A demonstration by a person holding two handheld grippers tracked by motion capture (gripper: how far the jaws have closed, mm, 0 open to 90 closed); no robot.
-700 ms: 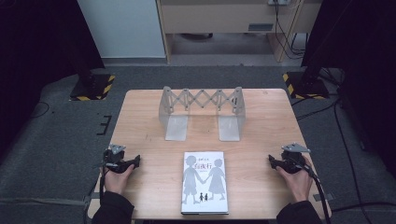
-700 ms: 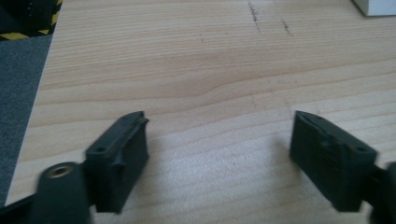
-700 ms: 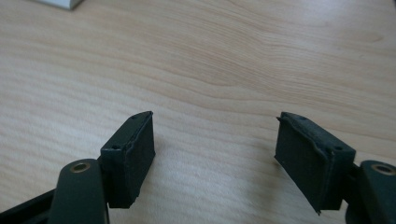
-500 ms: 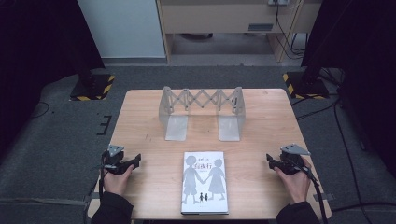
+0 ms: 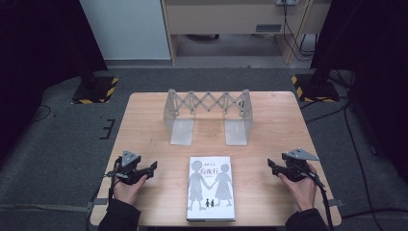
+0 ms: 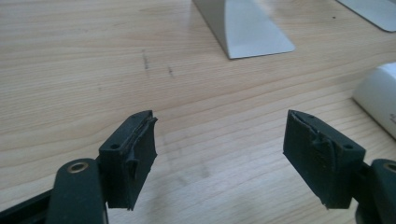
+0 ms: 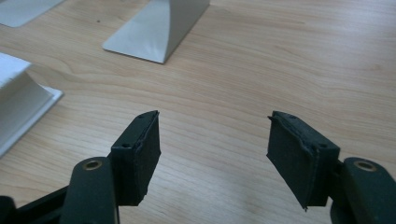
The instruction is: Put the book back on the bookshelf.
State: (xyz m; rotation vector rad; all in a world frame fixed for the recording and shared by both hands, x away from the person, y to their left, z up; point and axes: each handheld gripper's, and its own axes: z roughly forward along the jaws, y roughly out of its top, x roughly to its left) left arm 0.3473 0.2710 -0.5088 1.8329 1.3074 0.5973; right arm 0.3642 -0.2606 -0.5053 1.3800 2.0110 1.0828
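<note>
Book: a white paperback book (image 5: 210, 187) with two grey silhouette figures on its cover lies flat at the near middle of the light wooden table (image 5: 144, 125).
Book's long axis: runs from the table's near edge toward the far edge, its title end pointing away from the person.
Rack: a grey metal accordion book rack (image 5: 208, 115) stands beyond the book, spread crosswise, its two flat feet pointing toward the book.
Left gripper (image 5: 153, 168): held low just left of the book, jaws spread wide over bare wood, gripping nothing.
Right gripper (image 5: 271, 165): held right of the book, jaws equally wide apart, empty.
Book's edge: probably the white corner (image 6: 379, 103) in the left gripper view.
</note>
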